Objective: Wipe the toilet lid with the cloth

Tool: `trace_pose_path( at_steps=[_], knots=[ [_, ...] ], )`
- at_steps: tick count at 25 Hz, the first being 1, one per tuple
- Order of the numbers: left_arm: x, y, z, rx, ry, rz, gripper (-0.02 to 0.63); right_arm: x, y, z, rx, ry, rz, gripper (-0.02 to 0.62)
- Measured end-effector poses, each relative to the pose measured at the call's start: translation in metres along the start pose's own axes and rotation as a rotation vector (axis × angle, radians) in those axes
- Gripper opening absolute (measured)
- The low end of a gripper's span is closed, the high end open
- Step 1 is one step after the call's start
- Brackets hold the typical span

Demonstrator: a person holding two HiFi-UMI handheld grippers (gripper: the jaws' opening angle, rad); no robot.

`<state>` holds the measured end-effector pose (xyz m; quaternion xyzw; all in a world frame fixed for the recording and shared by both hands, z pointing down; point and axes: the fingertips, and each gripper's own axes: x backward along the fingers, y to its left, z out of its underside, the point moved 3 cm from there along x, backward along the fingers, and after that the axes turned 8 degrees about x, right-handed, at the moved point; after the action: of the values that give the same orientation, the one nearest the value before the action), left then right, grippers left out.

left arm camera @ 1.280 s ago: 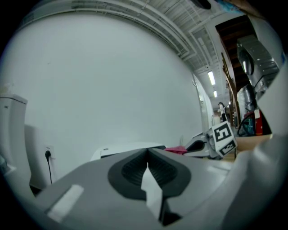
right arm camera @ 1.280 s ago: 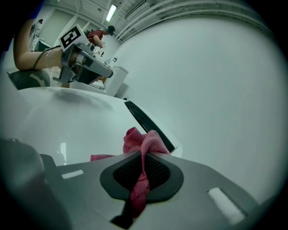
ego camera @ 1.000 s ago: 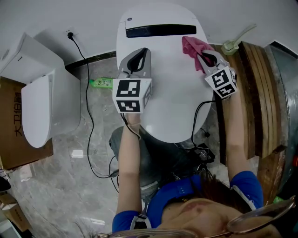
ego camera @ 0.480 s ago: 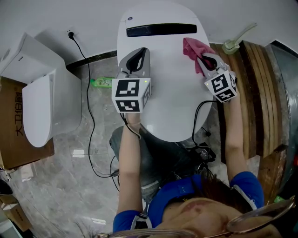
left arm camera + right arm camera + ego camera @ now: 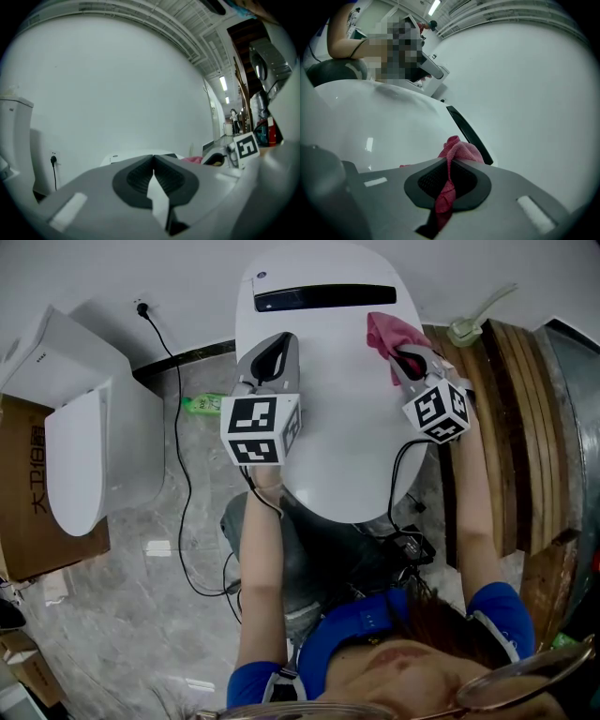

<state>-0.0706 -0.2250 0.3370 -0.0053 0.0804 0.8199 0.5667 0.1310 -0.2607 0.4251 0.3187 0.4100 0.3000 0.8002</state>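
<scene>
Head view: the crumpled pink cloth [image 5: 387, 330] lies on the glossy white oval toilet lid [image 5: 347, 437], near its right rear edge, at the tips of the right gripper [image 5: 405, 360]. The left gripper [image 5: 279, 345] is over the lid's left side.
Left gripper view: its jaws are pressed together with nothing between them.
Right gripper view: its jaws are clamped on the cloth.

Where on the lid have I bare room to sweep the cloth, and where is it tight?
Bare: the middle of the toilet lid, between the left gripper and the right gripper, from the black strip to the front rim. Tight: the right rear edge, where the pink cloth sits close to the wooden boards.
</scene>
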Motion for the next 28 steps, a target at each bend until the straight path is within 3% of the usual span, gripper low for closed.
trace_pose_path(
  at_steps=[28],
  knots=[
    [0.014,0.022,-0.009,0.035,-0.033,-0.049,0.003,-0.018,0.021,-0.057,0.090,-0.036,-0.072,0.009]
  ],
)
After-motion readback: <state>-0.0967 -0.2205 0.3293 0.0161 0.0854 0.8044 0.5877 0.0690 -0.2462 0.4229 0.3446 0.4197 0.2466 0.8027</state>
